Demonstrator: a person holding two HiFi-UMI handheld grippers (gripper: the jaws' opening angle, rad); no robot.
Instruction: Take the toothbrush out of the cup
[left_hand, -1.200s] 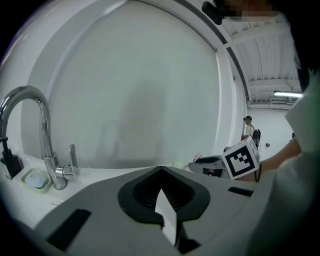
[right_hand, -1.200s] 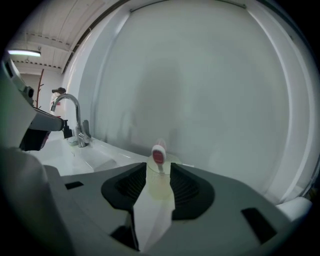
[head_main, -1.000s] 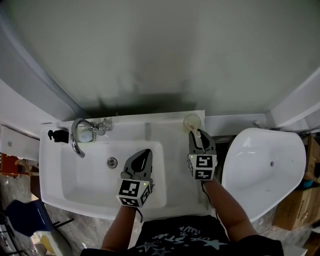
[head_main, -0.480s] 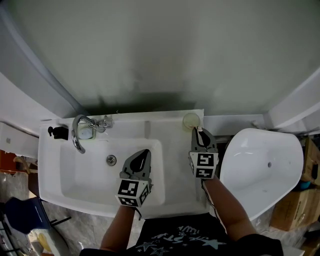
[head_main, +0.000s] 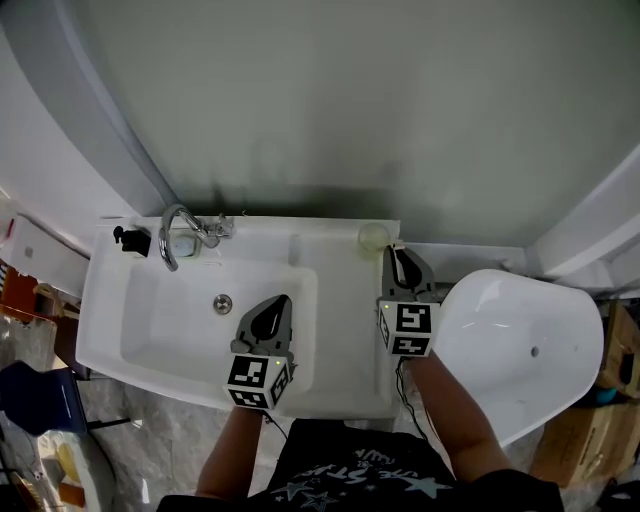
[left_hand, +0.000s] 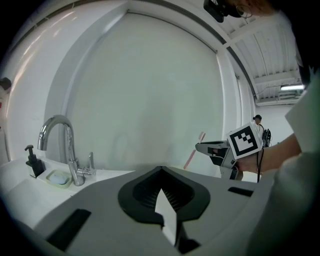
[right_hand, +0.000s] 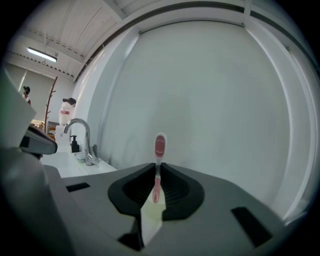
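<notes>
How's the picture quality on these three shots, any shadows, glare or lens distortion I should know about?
Head view: evenly lit, with a soft dark shadow on the wall just above the sink. Left gripper view: fisheye curves the wall lines and blackens the corners; the faucet stays sharp, and a ceiling light glows at right. Right gripper view: same fisheye curve; the toothbrush is sharp.

readable text: none that I can make out in any view.
left gripper (head_main: 277, 301) cube: black-and-white square markers (head_main: 250, 378), coded pattern only, no letters or digits.
right gripper (head_main: 397, 252) cube: I see the same marker type, no characters.
black shirt (head_main: 330, 445): white lettering (head_main: 352, 472) with stars at frame bottom, too small and cut off for me to read.
</notes>
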